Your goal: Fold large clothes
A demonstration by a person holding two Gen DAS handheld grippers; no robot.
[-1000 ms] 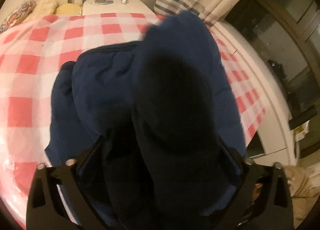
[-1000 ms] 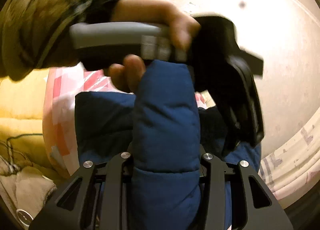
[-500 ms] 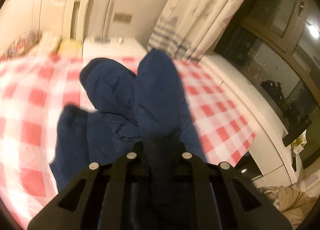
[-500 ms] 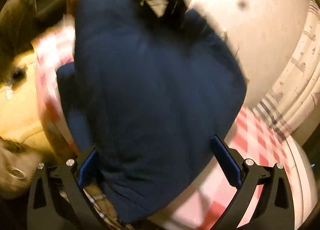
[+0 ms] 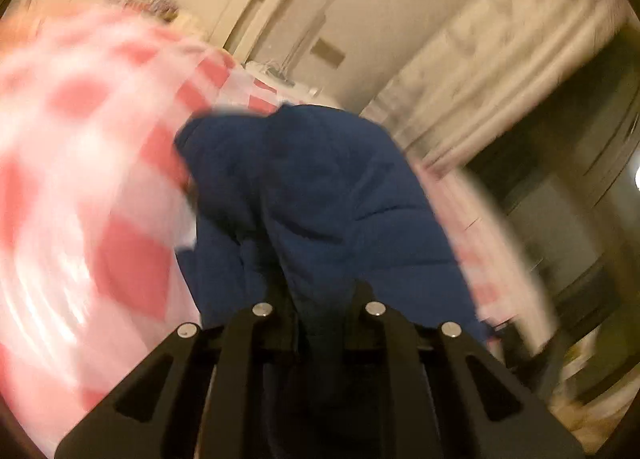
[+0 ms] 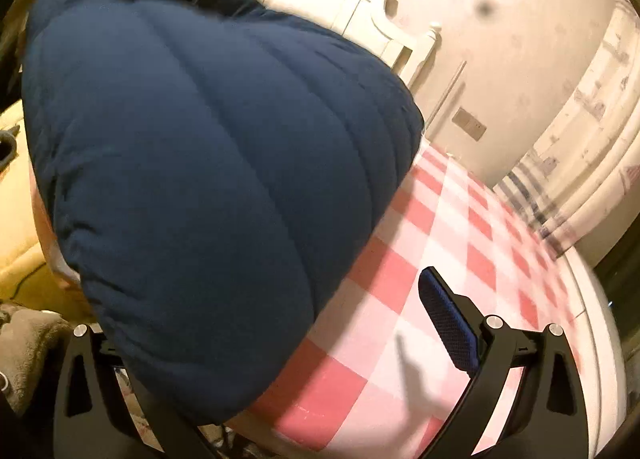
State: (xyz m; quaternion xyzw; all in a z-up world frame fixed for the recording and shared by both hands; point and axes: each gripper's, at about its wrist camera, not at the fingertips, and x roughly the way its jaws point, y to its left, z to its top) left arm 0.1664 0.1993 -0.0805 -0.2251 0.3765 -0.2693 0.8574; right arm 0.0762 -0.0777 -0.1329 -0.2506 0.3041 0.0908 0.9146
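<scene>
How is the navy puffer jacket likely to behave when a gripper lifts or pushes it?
The puffer jacket will probably flop and drape: it sags from the left gripper, which is shut on a fold. Its puffy quilted channels suggest it is light for its bulk and springs back after pressing. The smooth shell may slide easily over the checked cloth, though that is hard to confirm.

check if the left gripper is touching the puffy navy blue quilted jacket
Touching. The left wrist view shows the left gripper with its fingers closed on a fold of the puffy navy blue quilted jacket, no gap visible.
</scene>
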